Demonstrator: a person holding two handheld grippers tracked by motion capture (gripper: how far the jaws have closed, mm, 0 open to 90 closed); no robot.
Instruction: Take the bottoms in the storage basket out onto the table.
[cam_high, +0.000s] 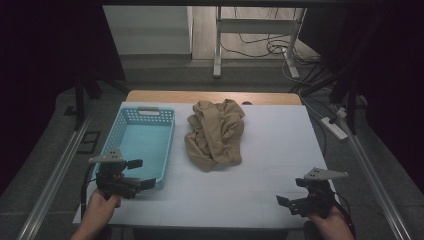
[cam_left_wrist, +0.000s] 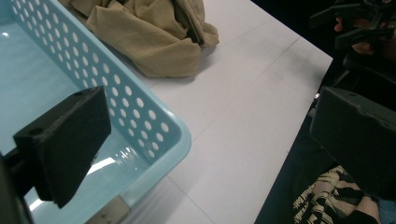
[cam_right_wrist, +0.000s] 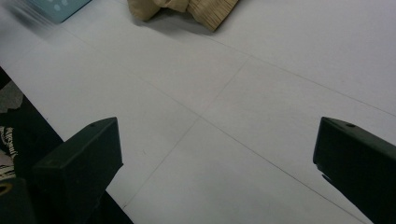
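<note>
A lab or test room, shown by a table (cam_high: 280, 165) covered in white sheet and framed by metal rails (cam_high: 55, 175), dark curtains hung at both sides, loose cables (cam_high: 260, 47) and a power strip (cam_high: 336, 127) left on the grey floor beyond its far edge

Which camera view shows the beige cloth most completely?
The high view: the whole crumpled beige cloth lies on the white table beside the blue basket. The left gripper view shows part of it; the right gripper view shows just its near edge.
</note>
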